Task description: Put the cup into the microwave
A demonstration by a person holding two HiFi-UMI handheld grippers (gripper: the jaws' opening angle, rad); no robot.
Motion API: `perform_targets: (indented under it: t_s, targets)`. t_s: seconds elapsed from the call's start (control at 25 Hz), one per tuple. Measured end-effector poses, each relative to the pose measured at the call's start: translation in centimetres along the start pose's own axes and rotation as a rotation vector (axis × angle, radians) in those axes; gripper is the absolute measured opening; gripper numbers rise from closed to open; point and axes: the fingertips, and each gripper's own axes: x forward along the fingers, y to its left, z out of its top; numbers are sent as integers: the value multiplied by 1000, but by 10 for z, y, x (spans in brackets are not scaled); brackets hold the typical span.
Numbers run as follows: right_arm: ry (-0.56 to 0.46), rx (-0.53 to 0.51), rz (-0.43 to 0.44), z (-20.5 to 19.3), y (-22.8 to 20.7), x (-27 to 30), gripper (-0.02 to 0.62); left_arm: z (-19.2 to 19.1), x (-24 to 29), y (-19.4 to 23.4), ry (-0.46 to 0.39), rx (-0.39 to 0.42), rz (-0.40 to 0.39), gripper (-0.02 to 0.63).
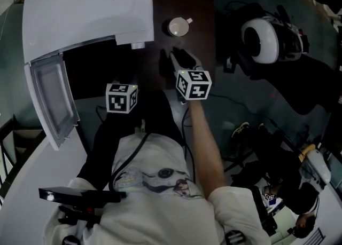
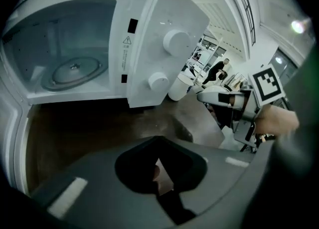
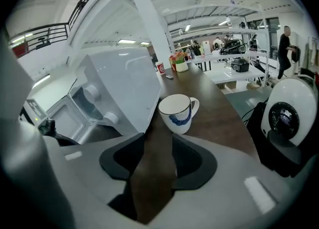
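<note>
Two grippers here, neither holding anything. The cup [image 3: 177, 113] stands upright on the table [image 3: 219, 118] just outside the microwave [image 1: 85, 9], beside its knob side, handle pointing away from it. The microwave's door [image 1: 51, 97] is swung wide open. The right gripper [image 3: 157, 135] has its jaws spread with only bare table between them. It's aimed at the cup but stops short of it. The left gripper [image 2: 159, 170] sits in front of the microwave's open cavity, jaws pressed nearly together.
</note>
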Motion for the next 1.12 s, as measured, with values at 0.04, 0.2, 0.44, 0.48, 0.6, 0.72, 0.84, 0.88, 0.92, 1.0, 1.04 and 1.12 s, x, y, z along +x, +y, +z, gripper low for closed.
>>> perform_targets:
  t_s: [0.04, 0.2, 0.44, 0.48, 0.6, 0.72, 0.84, 0.88, 0.92, 1.0, 1.04, 1.12]
  targets:
    - [2, -13, -1, 1, -4, 7, 195, -1, 1, -1, 6, -2, 1, 0]
    - [6, -89, -13, 10, -21, 33, 299, -5, 4, -1, 22, -7, 2, 0]
    - [-2, -174, -22, 33, -36, 65, 397, -5, 1, 3, 29, -19, 13, 0]
    - [-2, -189, -20, 36, -37, 69, 402, -5, 0, 3, 30, -22, 15, 0]
    - [0, -209, -15, 43, -37, 80, 417, -7, -2, 6, 32, -30, 21, 0]
    - [-9, -205, -25, 49, -38, 88, 430, -10, -4, 8, 36, -38, 25, 0]
    - [-15, -208, -35, 53, -37, 98, 440, -14, -5, 11, 39, -46, 31, 0]
    - [-22, -212, -40, 54, -36, 101, 440, -15, -6, 13, 40, -50, 35, 0]
    - [-31, -217, -47, 55, -36, 103, 440, -16, -7, 14, 40, -53, 38, 0]
    - [-50, -227, -61, 58, -36, 105, 440, -20, -8, 17, 41, -60, 43, 0]
    - [-57, -229, -64, 59, -36, 105, 440, -21, -9, 18, 41, -63, 45, 0]
    - [-64, -234, -63, 58, -36, 106, 438, -24, -10, 20, 42, -68, 51, 0]
